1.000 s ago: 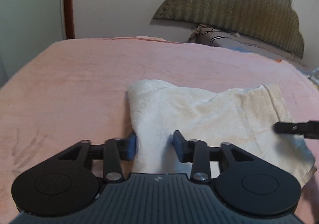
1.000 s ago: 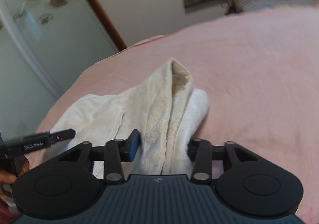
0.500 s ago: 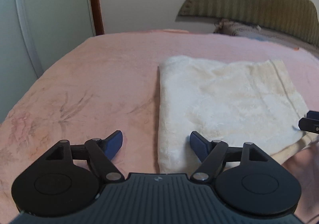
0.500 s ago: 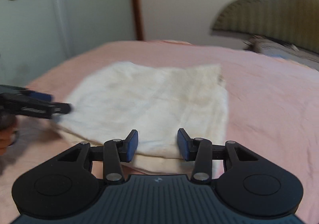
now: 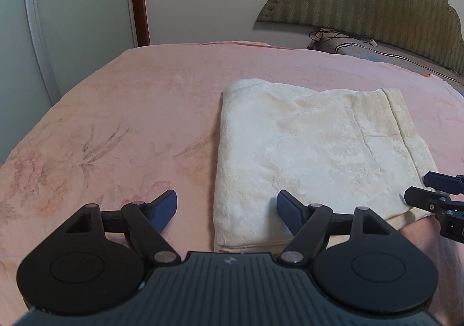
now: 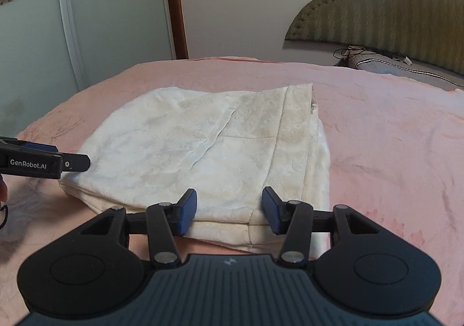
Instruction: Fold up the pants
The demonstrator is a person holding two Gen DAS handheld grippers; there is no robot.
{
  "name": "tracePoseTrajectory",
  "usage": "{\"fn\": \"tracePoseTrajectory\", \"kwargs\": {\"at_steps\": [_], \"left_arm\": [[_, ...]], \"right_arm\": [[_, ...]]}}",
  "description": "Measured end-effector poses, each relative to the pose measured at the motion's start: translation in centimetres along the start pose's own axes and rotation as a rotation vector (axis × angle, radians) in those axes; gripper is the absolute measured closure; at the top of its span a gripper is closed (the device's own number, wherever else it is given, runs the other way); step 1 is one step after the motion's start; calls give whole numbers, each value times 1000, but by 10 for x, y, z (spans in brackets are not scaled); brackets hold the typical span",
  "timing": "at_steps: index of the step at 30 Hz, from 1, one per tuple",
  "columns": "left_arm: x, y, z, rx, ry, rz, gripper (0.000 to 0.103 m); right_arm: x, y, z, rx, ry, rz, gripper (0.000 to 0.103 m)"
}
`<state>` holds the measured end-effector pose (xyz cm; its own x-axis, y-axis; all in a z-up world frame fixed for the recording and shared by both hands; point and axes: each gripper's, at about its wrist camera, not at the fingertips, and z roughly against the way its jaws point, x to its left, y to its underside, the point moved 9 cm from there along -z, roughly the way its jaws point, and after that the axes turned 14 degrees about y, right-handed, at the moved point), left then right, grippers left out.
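Lying folded into a flat rectangle, the cream textured fabric pants (image 5: 313, 151) are shown on the pink floral bedspread (image 5: 116, 111). Broad bare bedspread is seen to the left of the straight folded edge. The left gripper (image 5: 226, 207) is spread wide, nothing clamped, astride the near left corner. The right gripper (image 6: 229, 211) is opening over the near layered edge, pads off the cloth. Bare bedspread extends rightward toward the olive padded headboard (image 6: 391, 12).
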<state>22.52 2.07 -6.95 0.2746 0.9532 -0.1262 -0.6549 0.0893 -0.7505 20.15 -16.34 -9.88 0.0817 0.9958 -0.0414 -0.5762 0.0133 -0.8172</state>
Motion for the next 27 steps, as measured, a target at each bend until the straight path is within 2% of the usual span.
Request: {"fn": "tracePoseTrajectory", "kwargs": {"at_steps": [8, 9, 12, 14, 19, 21, 22, 23, 24, 25, 27], "left_arm": [[-3, 3, 15, 1, 1, 7, 24], [-3, 4, 21, 0, 7, 6, 24], [-4, 15, 42, -4, 32, 17, 23], [-7, 27, 55, 2, 58, 18, 23], [-16, 56, 74, 16, 98, -19, 19], [-18, 63, 70, 12, 95, -21, 19], [-18, 67, 66, 21, 89, -13, 19], [-18, 69, 62, 31, 87, 2, 19], [-19, 71, 58, 33, 97, 20, 19], [-21, 73, 55, 25, 110, 35, 19], [-23, 76, 52, 17, 107, 45, 19]], "right_arm": [[0, -1, 5, 14, 37, -20, 54], [0, -1, 12, 11, 46, -26, 52], [2, -1, 43, -22, 68, -32, 26], [6, 5, 68, -27, 57, -37, 22], [34, 26, 132, 44, -122, -82, 22], [47, 24, 156, 45, -278, -166, 21], [50, 21, 162, 45, -348, -228, 17], [50, 17, 161, 42, -388, -282, 14], [51, 15, 156, 26, -387, -296, 10], [50, 16, 146, 14, -339, -265, 9], [44, 25, 115, 2, -68, -133, 9]]}}
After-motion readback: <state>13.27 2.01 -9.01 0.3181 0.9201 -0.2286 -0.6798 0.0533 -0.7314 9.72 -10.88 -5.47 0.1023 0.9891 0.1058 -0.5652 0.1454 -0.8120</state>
